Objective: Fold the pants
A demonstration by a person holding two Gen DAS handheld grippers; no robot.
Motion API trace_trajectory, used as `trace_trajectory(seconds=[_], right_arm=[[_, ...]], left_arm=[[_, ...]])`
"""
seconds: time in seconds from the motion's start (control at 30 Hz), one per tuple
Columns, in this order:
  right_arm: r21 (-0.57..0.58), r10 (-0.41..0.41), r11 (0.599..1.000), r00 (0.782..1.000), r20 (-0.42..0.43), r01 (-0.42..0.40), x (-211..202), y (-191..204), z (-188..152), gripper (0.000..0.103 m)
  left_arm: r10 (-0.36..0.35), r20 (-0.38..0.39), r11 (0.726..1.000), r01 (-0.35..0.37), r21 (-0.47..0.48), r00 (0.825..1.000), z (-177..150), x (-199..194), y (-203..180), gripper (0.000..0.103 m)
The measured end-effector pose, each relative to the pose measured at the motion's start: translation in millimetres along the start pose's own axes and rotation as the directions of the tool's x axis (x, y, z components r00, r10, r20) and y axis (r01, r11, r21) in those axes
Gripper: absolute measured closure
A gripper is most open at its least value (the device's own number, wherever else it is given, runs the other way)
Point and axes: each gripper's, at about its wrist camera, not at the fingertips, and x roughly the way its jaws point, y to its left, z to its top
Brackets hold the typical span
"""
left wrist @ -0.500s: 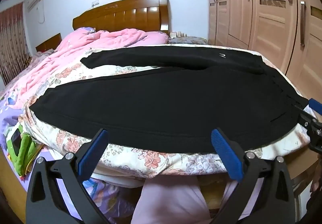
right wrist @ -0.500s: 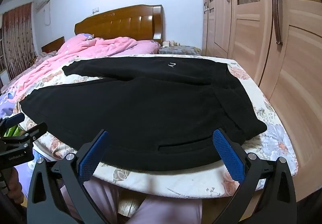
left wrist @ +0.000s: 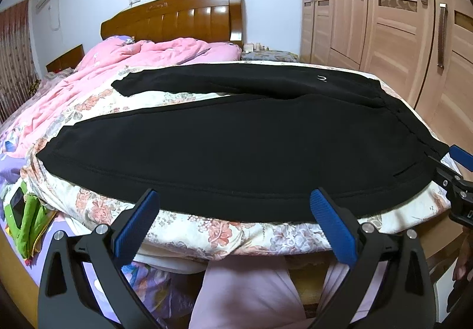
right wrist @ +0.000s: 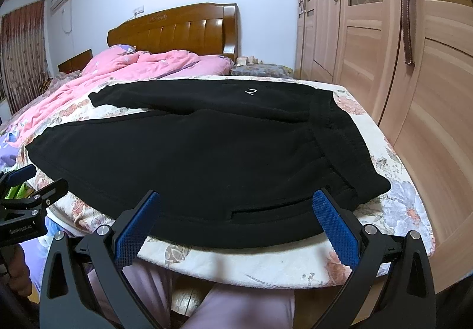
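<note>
The pants (left wrist: 236, 151) are black, of a soft matte fabric, and lie spread flat across the foot end of the bed, unfolded, with their near hem edge running just in front of both grippers. The left gripper (left wrist: 236, 216) has its blue-padded fingers (left wrist: 134, 225) spread wide with nothing between them, hovering at the bed's edge just short of the near leg's long side seam. The right gripper (right wrist: 239, 218) likewise stands with its fingers (right wrist: 335, 228) wide apart and empty, its pads just above the fabric near the hip, where a slit pocket opening (right wrist: 266, 209) shows as a thin line. From there the waistband (right wrist: 340, 134) runs away along the right side of the garment, thick and ribbed, toward the wardrobe (right wrist: 399, 92). The two legs point to the left: the near one is broad and smooth with a stitched seam along its edge, the far one narrower, ending in a cuff (left wrist: 124, 85), and a strip of floral bedspread (left wrist: 165, 101) shows between them. A small white mark (right wrist: 251, 91) sits on the far leg near the waist. Beyond the pants lie a rumpled pink quilt (left wrist: 142, 60) and a wooden headboard (left wrist: 177, 15). The person's pale pink-clad legs (left wrist: 248, 293) show below the grippers.
</note>
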Motion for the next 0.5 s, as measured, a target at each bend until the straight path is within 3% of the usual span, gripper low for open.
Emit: trace_trajectory(seconds=[0.2,0.5], right_arm=[[0.037,0.020,0.999,1.000,0.021,-0.021,2.2,-5.2,0.0,0.004],[0.070,0.050,0.996,0.999,-0.014,-0.049,9.5,-5.1,-5.3,0.004]], left_arm=[[0.001,0.015,1.000,-0.001,0.008,1.000,-0.8,-2.8,-1.6,0.001],[0.008,0.017,1.000,-0.008,0.005,1.000,-1.1,-2.7,-2.2,0.001]])
